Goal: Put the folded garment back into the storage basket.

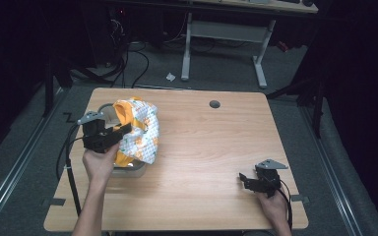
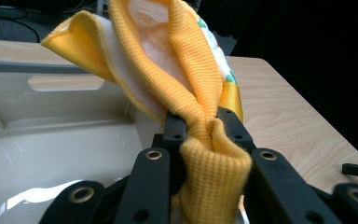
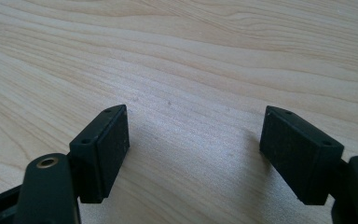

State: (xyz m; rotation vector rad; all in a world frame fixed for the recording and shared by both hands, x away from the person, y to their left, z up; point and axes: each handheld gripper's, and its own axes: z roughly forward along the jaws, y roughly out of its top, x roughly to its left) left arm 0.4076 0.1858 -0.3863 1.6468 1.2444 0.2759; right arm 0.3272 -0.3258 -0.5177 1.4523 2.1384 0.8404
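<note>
High view: left gripper at about nine o'clock on the wooden table, over a pale tub, with a patterned garment bunched up in front of it. Right gripper down at about five o'clock, low over bare wood and well apart from the cloth.

Left gripper view: something the overhead camera cannot resolve — jaws closed tight on a ribbed yellow hem, a fold of it squeezed between them and bulging out toward the camera. Tub below and to nine o'clock, white and glossy inside, with a slot handle in its far wall. Garment rising from the pinch toward twelve o'clock.

Right gripper view: jaws wide apart, nothing between them, just light wood grain beneath.

Long axis of the garment, seen from above: roughly twelve to six o'clock, leaning a little toward five, with the open yellow-edged end at the top and the lower end draped on the tub's rim. Possibly a small child's top, though too crumpled to be sure.

Look: white cloth printed with small orange and green marks, paler inside, bordered in yellow-orange ribbing.
</note>
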